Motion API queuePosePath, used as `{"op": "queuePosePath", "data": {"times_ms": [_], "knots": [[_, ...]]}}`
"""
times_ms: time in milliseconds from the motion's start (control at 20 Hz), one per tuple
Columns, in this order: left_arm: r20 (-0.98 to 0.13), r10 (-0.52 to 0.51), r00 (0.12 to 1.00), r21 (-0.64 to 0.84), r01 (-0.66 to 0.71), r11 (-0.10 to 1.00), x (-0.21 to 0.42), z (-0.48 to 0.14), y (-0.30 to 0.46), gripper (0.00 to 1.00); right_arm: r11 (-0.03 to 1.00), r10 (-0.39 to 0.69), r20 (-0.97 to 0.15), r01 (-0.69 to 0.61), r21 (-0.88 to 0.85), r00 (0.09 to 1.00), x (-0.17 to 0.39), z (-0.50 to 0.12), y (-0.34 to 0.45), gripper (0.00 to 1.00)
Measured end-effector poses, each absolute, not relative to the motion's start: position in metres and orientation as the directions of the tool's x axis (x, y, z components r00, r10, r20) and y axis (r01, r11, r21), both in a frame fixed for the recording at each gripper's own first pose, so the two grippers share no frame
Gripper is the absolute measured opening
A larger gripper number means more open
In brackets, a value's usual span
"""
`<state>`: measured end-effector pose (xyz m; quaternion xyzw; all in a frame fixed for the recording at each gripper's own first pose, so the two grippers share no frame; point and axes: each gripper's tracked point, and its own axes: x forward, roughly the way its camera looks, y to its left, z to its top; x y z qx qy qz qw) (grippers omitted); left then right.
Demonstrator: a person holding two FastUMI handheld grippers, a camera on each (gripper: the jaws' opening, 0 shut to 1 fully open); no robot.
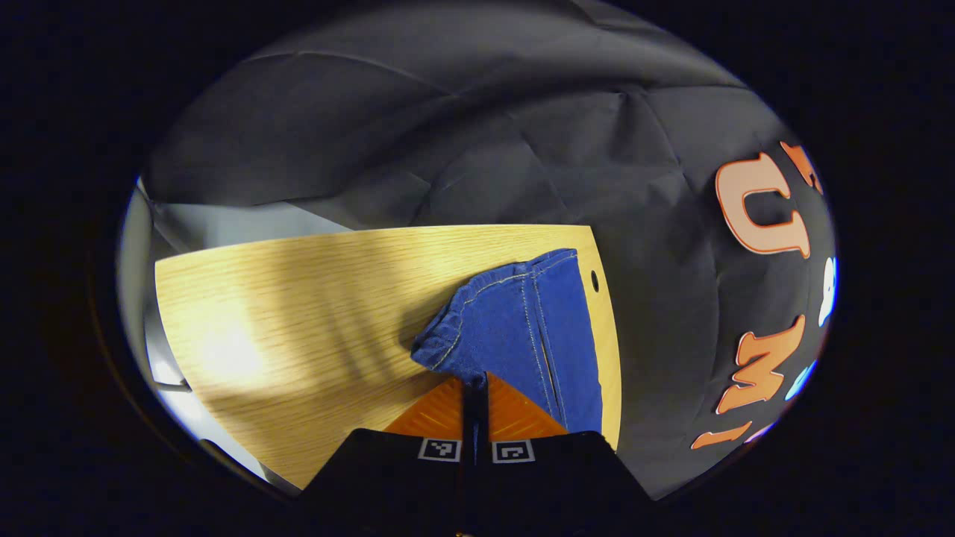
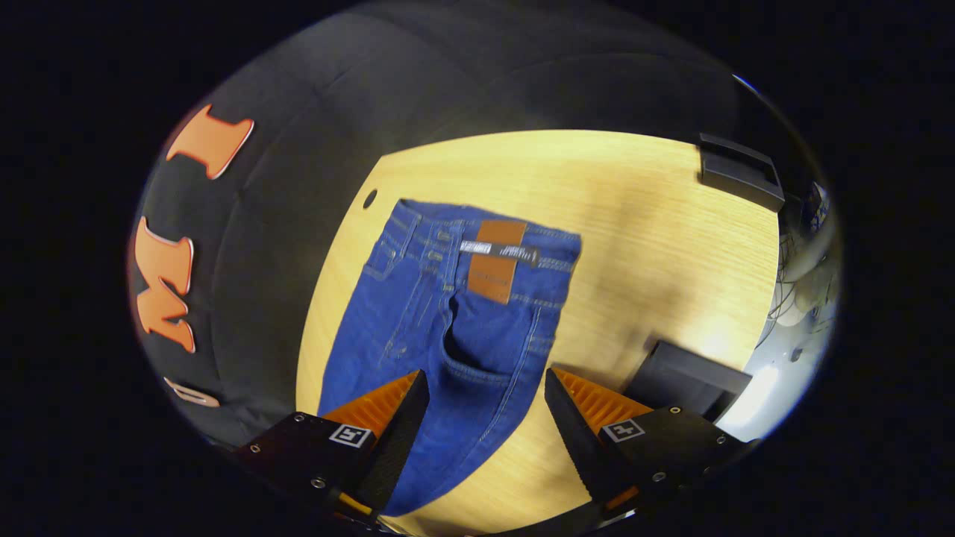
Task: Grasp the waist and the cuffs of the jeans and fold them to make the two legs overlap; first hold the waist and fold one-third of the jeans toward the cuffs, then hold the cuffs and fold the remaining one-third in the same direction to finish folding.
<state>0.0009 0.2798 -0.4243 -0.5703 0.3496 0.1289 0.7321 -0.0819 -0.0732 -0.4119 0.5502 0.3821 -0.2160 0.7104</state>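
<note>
While blue jeans (image 2: 448, 328) lie along the table's (image 2: 656, 224) holed edge, left gripper (image 1: 474, 388) pinches denim, right gripper (image 2: 486, 403) gapes above them.

Left gripper view: the left gripper (image 1: 474, 388) has its fingers pressed together on a bunched edge of the jeans (image 1: 522, 328); the pinched fold is hidden between them, and which part of the garment it is cannot be told. The jeans' lower end is covered by the gripper body.

Right gripper view: the lower legs of the jeans (image 2: 448, 328) pass behind the right gripper (image 2: 486, 403) and out of sight. The label on the leather patch (image 2: 496, 261) is blurred. A dark object (image 2: 690, 377) on the table (image 2: 656, 224) is partly covered, its kind unclear.
</note>
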Motion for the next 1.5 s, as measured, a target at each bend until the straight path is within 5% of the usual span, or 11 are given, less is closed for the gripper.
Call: {"op": "queuePosePath", "data": {"times_ms": [300,500,650,750,800,1500], "knots": [[-0.633,-0.209,0.745,-0.762,-0.553,0.338,-0.003,-0.395,0.285,0.01,0.045,0.091,-0.691,0.69,0.722,0.717,-0.057,-0.42,-0.083,0.85],[-0.624,-0.215,0.752,-0.767,-0.535,0.355,0.001,-0.384,0.282,0.01,-0.2,0.079,-0.676,0.676,0.709,0.733,-0.059,-0.433,-0.083,0.49],[-0.632,-0.215,0.744,-0.757,-0.534,0.378,0.004,-0.381,0.281,0.01,-0.106,0.073,-0.715,0.719,0.687,0.695,-0.054,-0.44,-0.081,0.17],[-0.644,-0.216,0.734,-0.745,-0.538,0.394,0.003,-0.379,0.281,0.01,-0.052,0.07,-0.754,0.757,0.651,0.653,-0.054,-0.44,-0.083,0.17],[-0.655,-0.217,0.724,-0.736,-0.544,0.403,0.002,-0.378,0.282,0.01,-0.043,0.082,-0.743,0.747,0.663,0.664,-0.054,-0.429,-0.084,0.09],[-0.684,-0.314,0.658,-0.713,-0.515,0.475,0.019,-0.334,0.299,0.01,0.045,0.078,-0.846,0.846,0.531,0.527,-0.045,-0.386,-0.094,0.09]]}}
